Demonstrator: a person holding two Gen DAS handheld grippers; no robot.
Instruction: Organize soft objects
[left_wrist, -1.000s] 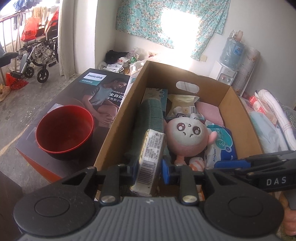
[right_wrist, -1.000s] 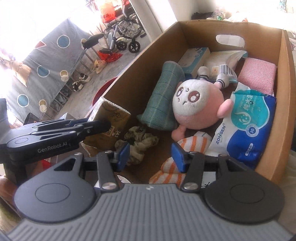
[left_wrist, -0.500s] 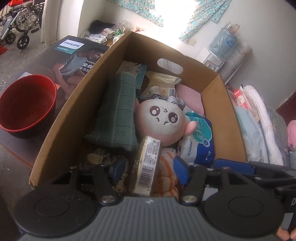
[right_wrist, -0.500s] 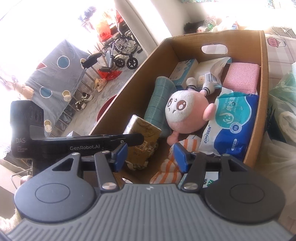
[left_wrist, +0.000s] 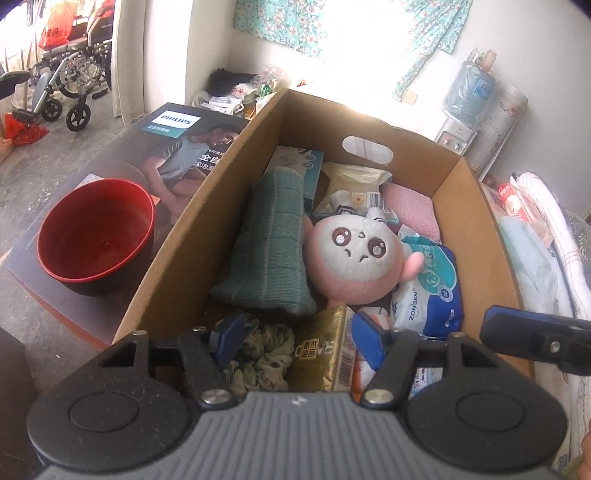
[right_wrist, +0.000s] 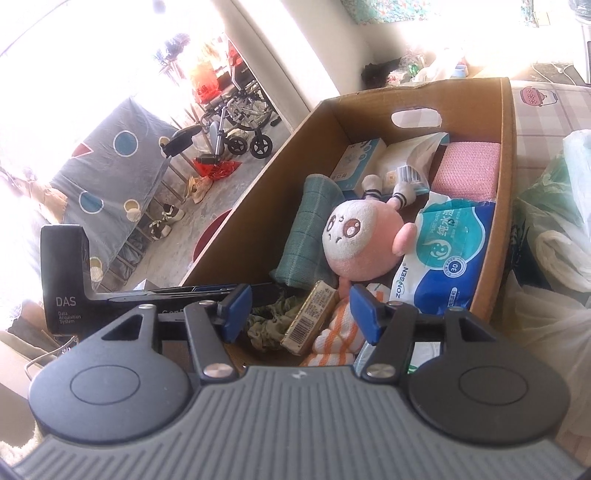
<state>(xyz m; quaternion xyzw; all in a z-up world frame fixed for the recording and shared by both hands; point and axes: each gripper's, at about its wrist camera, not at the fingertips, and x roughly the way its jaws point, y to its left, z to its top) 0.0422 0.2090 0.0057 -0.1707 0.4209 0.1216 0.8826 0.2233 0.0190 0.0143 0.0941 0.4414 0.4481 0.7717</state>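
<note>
A cardboard box (left_wrist: 177, 236) (right_wrist: 258, 206) holds a pink plush doll (left_wrist: 354, 258) (right_wrist: 358, 240), a green folded towel (left_wrist: 273, 243) (right_wrist: 306, 229), a blue wipes pack (left_wrist: 428, 295) (right_wrist: 450, 251), a pink cloth (left_wrist: 410, 206) (right_wrist: 469, 170), an orange-striped cloth (right_wrist: 332, 332), a floral scrunchie (left_wrist: 262, 350) (right_wrist: 273, 317) and a gold tissue pack (left_wrist: 325, 354) (right_wrist: 310, 321). My left gripper (left_wrist: 295, 339) is open and empty above the gold pack, which lies in the box's near end. My right gripper (right_wrist: 299, 314) is open and empty just over the near edge.
A red bowl (left_wrist: 92, 236) stands on a Philips carton (left_wrist: 177, 155) left of the box. Bedding and bags (left_wrist: 535, 251) (right_wrist: 554, 221) lie to the right. A wheelchair (left_wrist: 62, 81) and a water dispenser (left_wrist: 465, 107) stand further back.
My left gripper was shut on the gold tissue pack; it lowered it into the box's near end, opened and let go. The right gripper drew back a little.
</note>
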